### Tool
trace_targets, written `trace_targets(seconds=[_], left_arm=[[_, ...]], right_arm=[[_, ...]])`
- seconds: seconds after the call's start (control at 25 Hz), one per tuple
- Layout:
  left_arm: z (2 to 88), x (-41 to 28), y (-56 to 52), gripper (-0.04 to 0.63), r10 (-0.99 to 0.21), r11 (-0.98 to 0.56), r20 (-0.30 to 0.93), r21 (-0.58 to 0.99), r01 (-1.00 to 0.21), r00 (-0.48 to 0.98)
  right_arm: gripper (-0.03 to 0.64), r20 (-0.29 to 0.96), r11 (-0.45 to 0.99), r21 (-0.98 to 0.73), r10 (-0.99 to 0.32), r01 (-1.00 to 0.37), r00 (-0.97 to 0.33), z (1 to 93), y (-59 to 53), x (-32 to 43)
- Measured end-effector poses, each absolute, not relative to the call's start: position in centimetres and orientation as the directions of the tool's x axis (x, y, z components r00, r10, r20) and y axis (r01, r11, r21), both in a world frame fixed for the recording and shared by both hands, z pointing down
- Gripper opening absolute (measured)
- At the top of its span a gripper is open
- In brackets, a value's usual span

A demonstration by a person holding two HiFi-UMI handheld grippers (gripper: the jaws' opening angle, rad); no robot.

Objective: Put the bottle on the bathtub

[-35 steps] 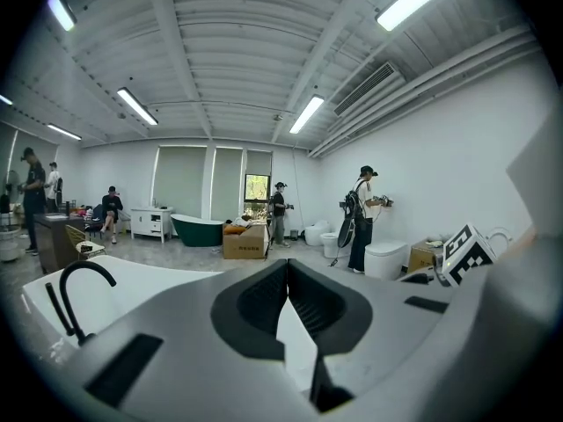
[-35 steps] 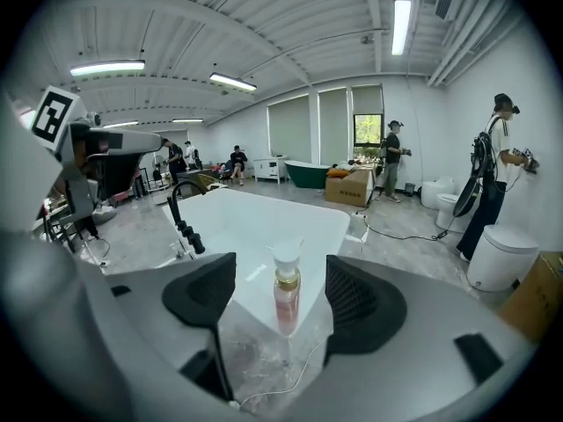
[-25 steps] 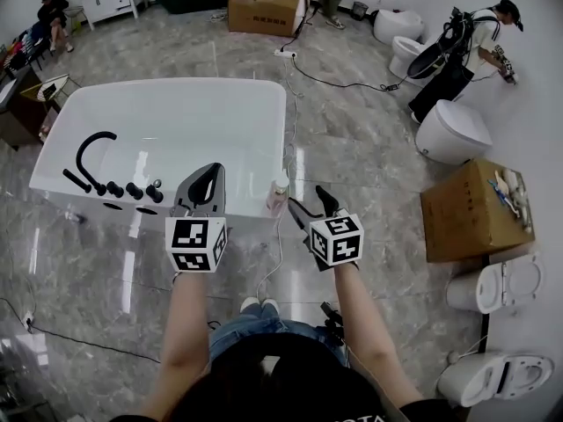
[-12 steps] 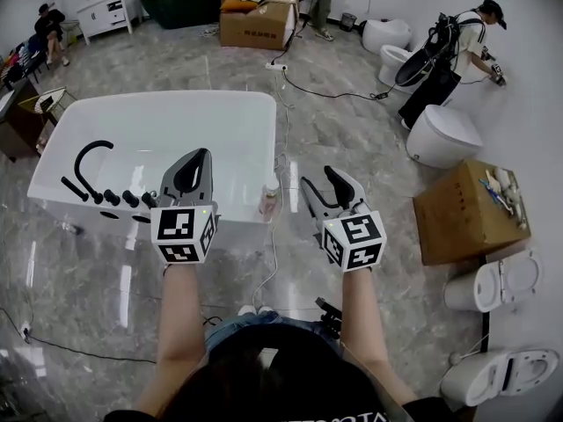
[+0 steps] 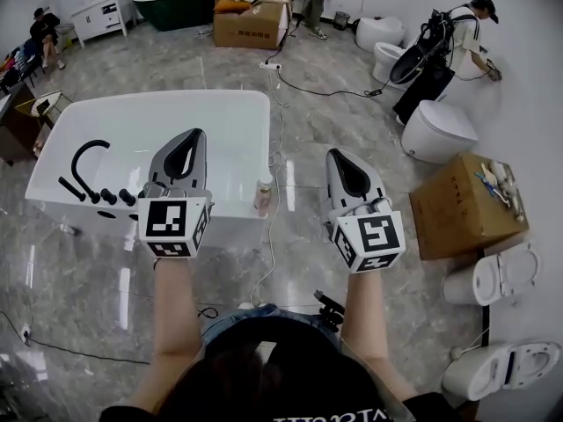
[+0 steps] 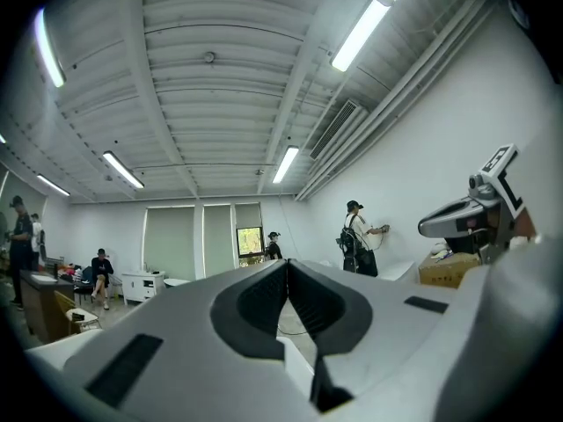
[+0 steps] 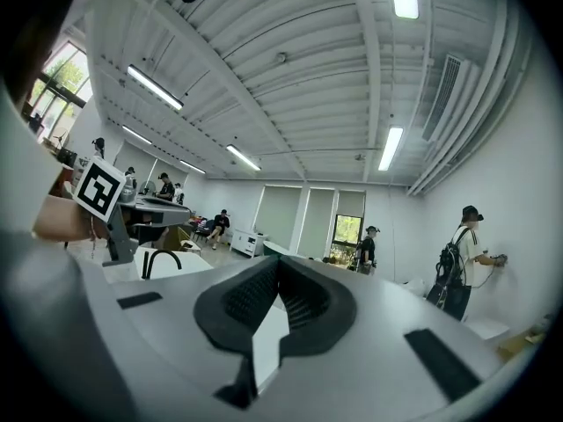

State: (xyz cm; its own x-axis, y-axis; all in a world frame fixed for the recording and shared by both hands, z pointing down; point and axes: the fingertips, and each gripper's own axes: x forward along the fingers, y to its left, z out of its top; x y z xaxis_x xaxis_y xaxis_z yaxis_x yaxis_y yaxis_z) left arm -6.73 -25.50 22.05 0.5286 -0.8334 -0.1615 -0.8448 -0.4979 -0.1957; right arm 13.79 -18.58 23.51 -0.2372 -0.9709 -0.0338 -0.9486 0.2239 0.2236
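- Bottle (image 5: 263,196) stands upright on the near right corner of the bathtub (image 5: 158,100) rim.
- Left gripper (image 5: 190,137): jaws together, empty, raised over the tub.
- Right gripper (image 5: 339,156): jaws together, empty, beside the tub.

Glossy grey marble floor (image 5: 79,271), white walls (image 6: 457,121), toilets (image 5: 437,130) and cardboard boxes (image 5: 457,207) under ceiling strip lights (image 6: 362,32)

The bathtub (image 5: 237,99) was glossy white and smooth, with a matt black spout (image 5: 88,152) on its rim. The floor (image 5: 88,280) was polished grey stone-look tile, shiny enough to reflect. The bottle (image 5: 263,193) looked like pale plastic. The left gripper (image 6: 287,264) had smooth, matt grey plastic tongs lined with black ribbed pads (image 6: 255,301). The box (image 5: 457,209) was dull brown cardboard.
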Motion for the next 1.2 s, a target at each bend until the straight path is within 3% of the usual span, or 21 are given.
trace_targets(seconds=[0.32, 1.2], left_arm=[[20.3, -6.9, -24.3, 0.012, -0.824, -0.486, -0.197, -0.234, -0.842, 0.531], [19.4, -6.1, -23.8, 0.012, -0.811, -0.488, -0.233, -0.234, -0.841, 0.536]], right_arm=[[0.015, -0.133, 0.182, 0.263, -0.966, -0.948, -0.222, 20.6, -17.1, 14.0], [0.015, -0.136, 0.143, 0.304, -0.972, -0.942, -0.192, 20.0, -16.7, 15.3]])
